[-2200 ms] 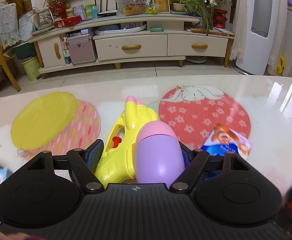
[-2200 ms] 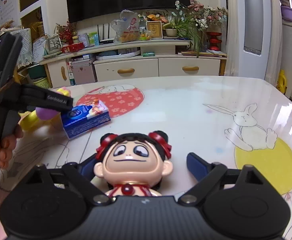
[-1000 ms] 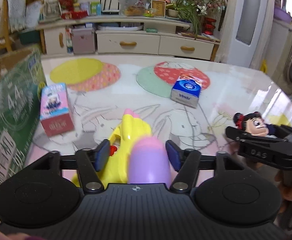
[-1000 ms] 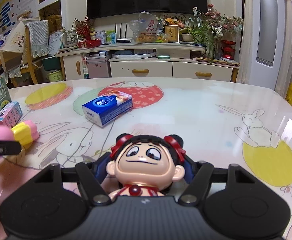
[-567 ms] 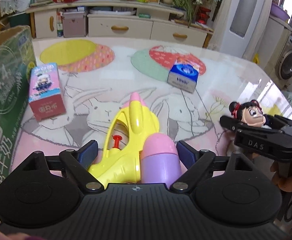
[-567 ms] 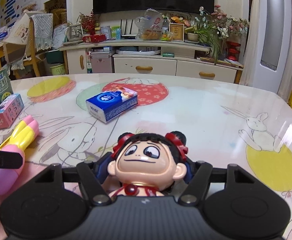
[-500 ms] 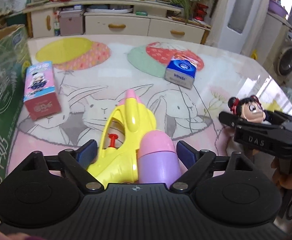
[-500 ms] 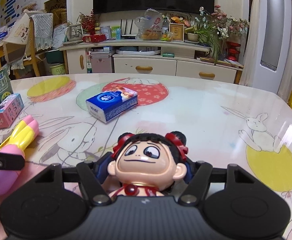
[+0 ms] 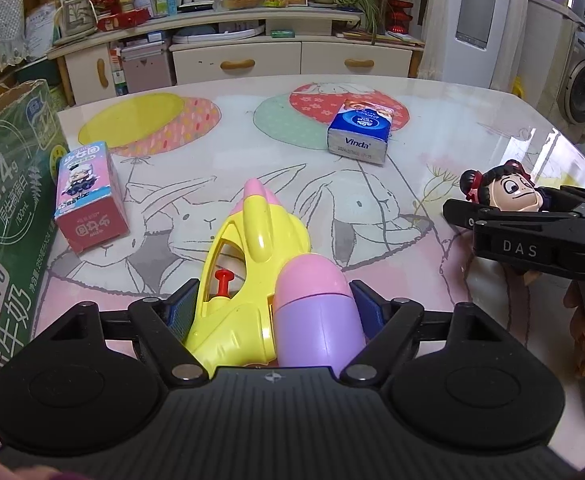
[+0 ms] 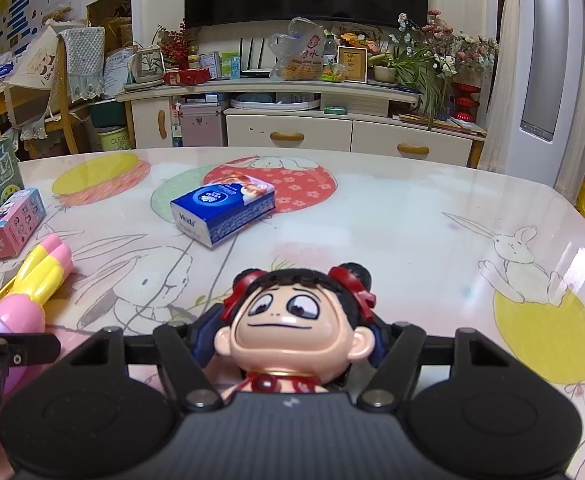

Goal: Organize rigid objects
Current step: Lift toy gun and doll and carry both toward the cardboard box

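Readable text first: the blue tissue pack [image 9: 359, 131] says "Vinda" on its end face, w/ smaller print under it I can't make out; it lies mid-table on the red/green printed circles. My right gripper [image 9: 492, 210] shows "DAS" on its side in the left view. The green carton [image 9: 2, 216] at the table's left edge reads "4.4g" plus Chinese characters and "100mL"; it's cut off by the frame, so no full label. The small pink box [image 9: 88, 196] just beside it has a cartoon figure and Chinese writing, too small to read. My left gripper [image 9: 270, 308] has the yellow water gun [image 9: 248, 264] w/ its pink-and-purple tank between the fingers; jaws are closing, left pad looks just off the yellow body, right pad right at the tank, contact hard to tell. The gun's rear is hidden under the gripper body; its pink nose lies on the table [image 10: 392, 216]. Right gripper is clenched on the doll [image 10: 298, 320], pads on both sides of its head; body below the neck is hidden. On the far cabinet a plastic bag [image 10: 298, 54] bears red characters, unreadable.
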`<state>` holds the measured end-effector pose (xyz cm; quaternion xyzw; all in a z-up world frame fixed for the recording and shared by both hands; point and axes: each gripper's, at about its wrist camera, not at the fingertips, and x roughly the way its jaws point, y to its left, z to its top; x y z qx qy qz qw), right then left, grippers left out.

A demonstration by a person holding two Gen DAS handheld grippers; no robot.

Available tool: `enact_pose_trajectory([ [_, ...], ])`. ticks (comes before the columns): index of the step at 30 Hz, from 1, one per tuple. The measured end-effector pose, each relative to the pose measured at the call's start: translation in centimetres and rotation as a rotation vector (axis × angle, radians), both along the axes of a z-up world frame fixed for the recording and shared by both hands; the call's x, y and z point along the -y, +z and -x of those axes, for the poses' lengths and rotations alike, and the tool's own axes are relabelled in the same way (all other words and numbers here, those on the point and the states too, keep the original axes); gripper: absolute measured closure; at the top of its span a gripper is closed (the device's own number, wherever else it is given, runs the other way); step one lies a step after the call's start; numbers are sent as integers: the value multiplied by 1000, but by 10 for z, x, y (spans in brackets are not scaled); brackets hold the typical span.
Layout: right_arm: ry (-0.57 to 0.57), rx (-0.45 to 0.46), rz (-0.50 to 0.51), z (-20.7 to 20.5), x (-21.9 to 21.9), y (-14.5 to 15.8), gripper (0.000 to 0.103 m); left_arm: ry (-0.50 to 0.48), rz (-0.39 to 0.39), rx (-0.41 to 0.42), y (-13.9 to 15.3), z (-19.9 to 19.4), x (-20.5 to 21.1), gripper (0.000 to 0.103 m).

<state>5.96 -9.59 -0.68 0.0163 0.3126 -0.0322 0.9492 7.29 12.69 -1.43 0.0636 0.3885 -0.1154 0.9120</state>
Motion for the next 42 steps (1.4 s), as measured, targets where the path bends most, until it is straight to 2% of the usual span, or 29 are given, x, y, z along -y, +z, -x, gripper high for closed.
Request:
enact_pose_trajectory([
  [8,-35,4,8,2,0,1,36,-10,25,-4,4,10,-1,5],
  [19,-81,-1,-3,12,-16,1,36,-17,81,43,33,23,-17,5],
  [36,-47,-4,-28,40,-59,15,36,-23,149,130,69,40,-36,5],
  [42,-43,10,-34,52,-69,25,36,-24,160,180,79,46,-30,5],
])
